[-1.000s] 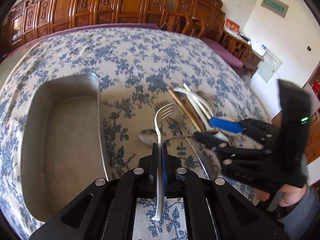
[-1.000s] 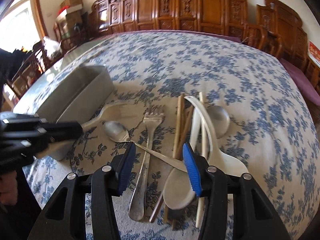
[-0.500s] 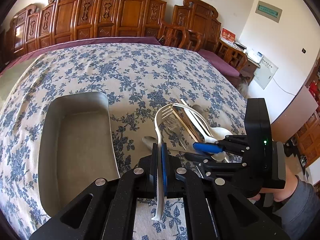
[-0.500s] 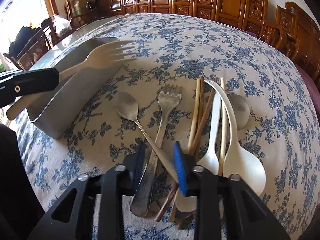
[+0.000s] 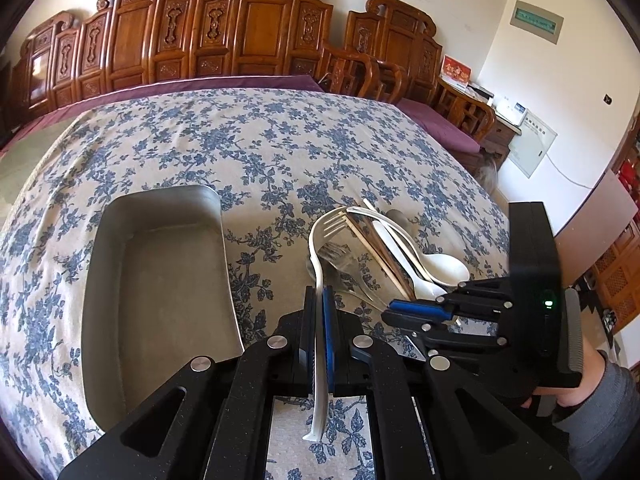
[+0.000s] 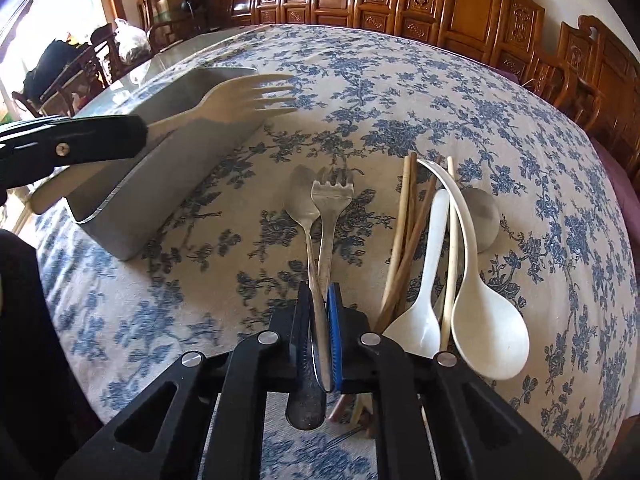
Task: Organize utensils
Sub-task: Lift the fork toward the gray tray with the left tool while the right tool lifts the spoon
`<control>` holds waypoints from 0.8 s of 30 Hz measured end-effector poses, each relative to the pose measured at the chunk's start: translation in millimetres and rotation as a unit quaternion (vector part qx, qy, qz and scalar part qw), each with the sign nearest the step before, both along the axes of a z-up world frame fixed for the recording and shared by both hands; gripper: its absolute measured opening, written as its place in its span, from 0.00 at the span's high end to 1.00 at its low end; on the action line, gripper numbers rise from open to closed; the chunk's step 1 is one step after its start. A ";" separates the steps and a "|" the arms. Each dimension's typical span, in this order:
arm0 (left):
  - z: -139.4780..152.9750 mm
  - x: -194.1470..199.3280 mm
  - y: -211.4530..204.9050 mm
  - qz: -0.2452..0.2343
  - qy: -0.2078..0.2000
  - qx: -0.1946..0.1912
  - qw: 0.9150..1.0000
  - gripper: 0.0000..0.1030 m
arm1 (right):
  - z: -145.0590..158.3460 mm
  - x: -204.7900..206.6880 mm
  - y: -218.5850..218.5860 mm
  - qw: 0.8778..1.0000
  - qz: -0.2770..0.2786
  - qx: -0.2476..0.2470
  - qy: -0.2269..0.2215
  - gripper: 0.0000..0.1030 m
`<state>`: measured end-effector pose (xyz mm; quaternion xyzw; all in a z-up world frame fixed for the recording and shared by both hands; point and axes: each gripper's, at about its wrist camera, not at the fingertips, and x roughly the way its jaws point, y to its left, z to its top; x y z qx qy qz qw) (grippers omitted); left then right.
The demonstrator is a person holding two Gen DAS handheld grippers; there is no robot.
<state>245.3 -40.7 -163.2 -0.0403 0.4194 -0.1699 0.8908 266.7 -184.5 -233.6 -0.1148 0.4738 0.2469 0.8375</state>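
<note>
Carved wooden chairs (image 5: 256, 36) line the far wall behind a big table covered by a blue-flowered cloth (image 5: 248, 140). On the cloth, at about nine o'clock in the left wrist view, sits a grey metal tray (image 5: 160, 292), nothing visible inside it. At about two o'clock from the tray lies the pile of utensils: two white spoons (image 6: 486, 320), wooden chopsticks (image 6: 406, 216), and a metal spoon (image 6: 298, 196) beside a metal fork (image 6: 330, 208). The left gripper (image 5: 319, 312) is clamped tight on the handle of a white plastic fork (image 5: 320, 248), held edge-on with its tines pointing toward twelve o'clock; in the right wrist view that fork hangs over the near end of the tray, at ten o'clock. The right gripper (image 6: 320, 316) has just been closing, and its pads now pinch the metal fork's handle, the metal spoon's stem lying right against it. A grey sleeve (image 5: 600, 428) shows at four o'clock in the left wrist view.
</note>
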 end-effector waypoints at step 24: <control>6.8 -4.7 14.9 0.014 -0.011 0.003 1.000 0.98 | 8.7 -0.6 11.3 0.999 0.007 0.039 -0.026 0.88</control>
